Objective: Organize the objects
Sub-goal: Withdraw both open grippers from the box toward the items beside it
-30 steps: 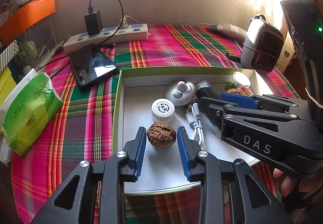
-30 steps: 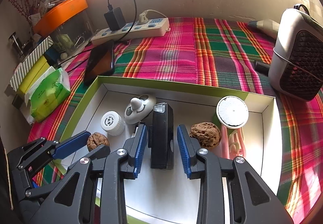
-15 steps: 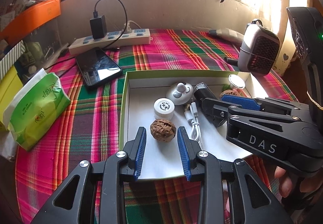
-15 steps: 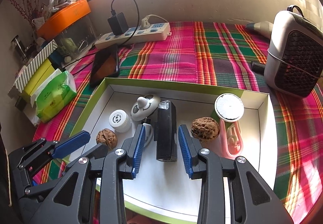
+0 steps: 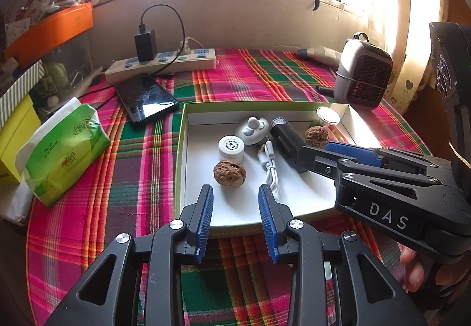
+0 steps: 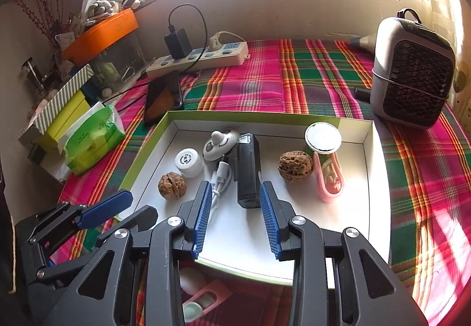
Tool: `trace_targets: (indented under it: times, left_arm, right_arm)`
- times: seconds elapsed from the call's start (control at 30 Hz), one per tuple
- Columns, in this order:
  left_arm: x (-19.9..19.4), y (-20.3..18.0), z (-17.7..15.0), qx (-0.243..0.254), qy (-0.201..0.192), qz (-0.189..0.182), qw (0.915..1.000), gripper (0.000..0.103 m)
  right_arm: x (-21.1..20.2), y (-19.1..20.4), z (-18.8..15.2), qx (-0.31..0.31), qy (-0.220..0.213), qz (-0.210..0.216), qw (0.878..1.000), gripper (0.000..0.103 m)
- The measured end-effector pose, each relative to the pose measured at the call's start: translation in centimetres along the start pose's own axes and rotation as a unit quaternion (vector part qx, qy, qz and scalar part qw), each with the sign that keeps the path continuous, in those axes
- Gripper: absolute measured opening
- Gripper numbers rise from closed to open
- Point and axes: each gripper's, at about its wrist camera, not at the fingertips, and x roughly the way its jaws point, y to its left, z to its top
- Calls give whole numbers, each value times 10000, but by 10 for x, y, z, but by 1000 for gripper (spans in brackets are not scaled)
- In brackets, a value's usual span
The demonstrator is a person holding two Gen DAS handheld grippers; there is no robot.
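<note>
Both my grippers hang over the near edge of the box [image 6: 371,149], each with its jaws partly apart and nothing between the pads. My left gripper [image 5: 235,218] lines up on the small walnut [image 5: 229,174]; my right gripper [image 6: 235,218] lines up on the black rectangular device [image 6: 248,170]. I judge I am between picks, with most things already in the box: the white cap [image 6: 189,162], the white cable [image 6: 220,179], the larger walnut [image 6: 295,166], the pink clip [image 6: 328,180] and a round white lid [image 6: 323,136]. Another pink piece [image 6: 203,296] lies on the plaid cloth [image 6: 265,90] below my right gripper (outside the box, so likely next). Reaching it means drawing back and dipping under my own fingers. The phone [image 5: 145,98], tissue pack [image 5: 63,149] and heater [image 6: 412,70] stand clear of the work.
</note>
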Motion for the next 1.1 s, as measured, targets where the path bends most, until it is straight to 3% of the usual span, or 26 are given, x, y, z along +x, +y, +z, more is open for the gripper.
trace_targets:
  times: [0.6, 0.77, 1.1]
  left_arm:
    - [-27, 1, -27, -133, -39, -239, 9996, 30]
    - [-31, 2, -36, -183, -1, -324, 9993, 30]
    - [-30, 9, -50, -308, 124, -359, 9988, 30]
  right_arm:
    - [-37, 8, -38, -29, -294, -215, 9993, 36]
    - [-42, 5, -53, 32, -257, -220, 9994, 43]
    - [-38, 8, -75, 73, -72, -152, 9998, 43]
